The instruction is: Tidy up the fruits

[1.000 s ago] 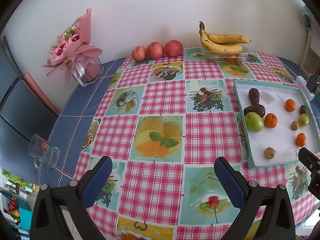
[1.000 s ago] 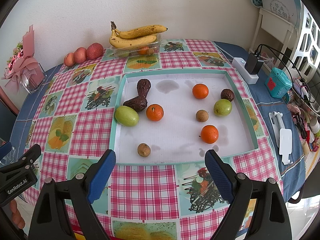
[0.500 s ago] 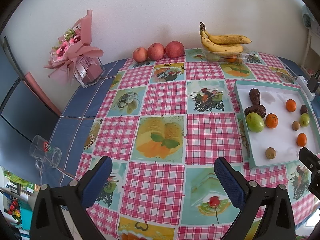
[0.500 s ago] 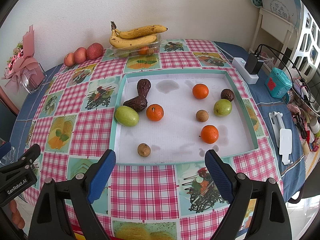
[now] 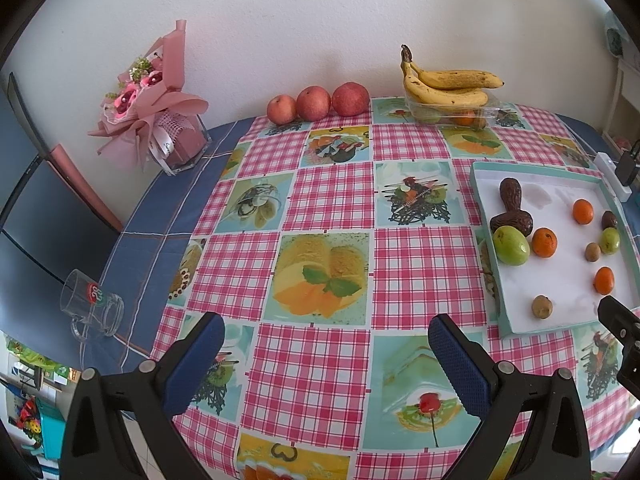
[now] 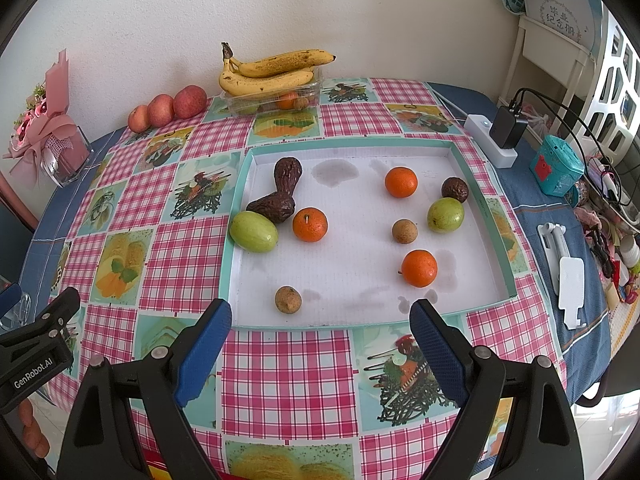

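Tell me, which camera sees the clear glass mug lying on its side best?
The left wrist view: the clear glass mug shows whole there, tipped over on the blue cloth. The right wrist view catches only a sliver at its left edge, behind the other gripper.

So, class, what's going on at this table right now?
A person holds two grippers over the table, both open and empty. The right gripper faces a tray of scattered oranges, green fruits and brown ones. The left gripper hangs over bare tablecloth. Nothing is grasped yet.
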Action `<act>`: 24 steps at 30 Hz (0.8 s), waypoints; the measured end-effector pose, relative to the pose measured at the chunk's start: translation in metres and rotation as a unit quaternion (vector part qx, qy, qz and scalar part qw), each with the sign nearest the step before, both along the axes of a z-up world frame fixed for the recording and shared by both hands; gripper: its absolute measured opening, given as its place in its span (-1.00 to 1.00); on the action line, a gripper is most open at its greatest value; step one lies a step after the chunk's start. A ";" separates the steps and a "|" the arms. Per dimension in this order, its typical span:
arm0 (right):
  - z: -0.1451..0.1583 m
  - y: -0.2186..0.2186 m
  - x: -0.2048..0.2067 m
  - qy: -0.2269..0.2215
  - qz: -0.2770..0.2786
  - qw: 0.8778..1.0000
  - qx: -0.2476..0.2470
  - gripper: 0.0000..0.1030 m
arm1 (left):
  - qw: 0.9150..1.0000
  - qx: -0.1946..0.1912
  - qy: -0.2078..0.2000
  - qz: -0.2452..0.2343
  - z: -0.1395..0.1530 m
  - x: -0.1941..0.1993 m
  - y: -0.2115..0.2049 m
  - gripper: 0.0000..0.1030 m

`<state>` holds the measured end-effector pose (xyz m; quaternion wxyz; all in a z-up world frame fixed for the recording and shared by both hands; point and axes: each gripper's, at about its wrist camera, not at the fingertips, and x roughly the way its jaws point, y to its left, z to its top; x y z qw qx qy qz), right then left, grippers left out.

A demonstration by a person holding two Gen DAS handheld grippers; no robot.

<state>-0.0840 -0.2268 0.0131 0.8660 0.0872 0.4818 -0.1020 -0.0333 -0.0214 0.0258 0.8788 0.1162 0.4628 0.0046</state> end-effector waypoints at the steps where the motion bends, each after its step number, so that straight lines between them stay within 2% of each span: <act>1: 0.000 0.000 0.000 0.000 0.000 1.000 0.000 0.77 | 1.000 0.001 0.000 0.000 0.000 0.000 0.000 1.00; 24: 0.000 0.000 0.000 0.000 0.000 1.000 0.000 0.77 | 1.000 0.004 -0.002 0.019 0.000 0.000 0.004 1.00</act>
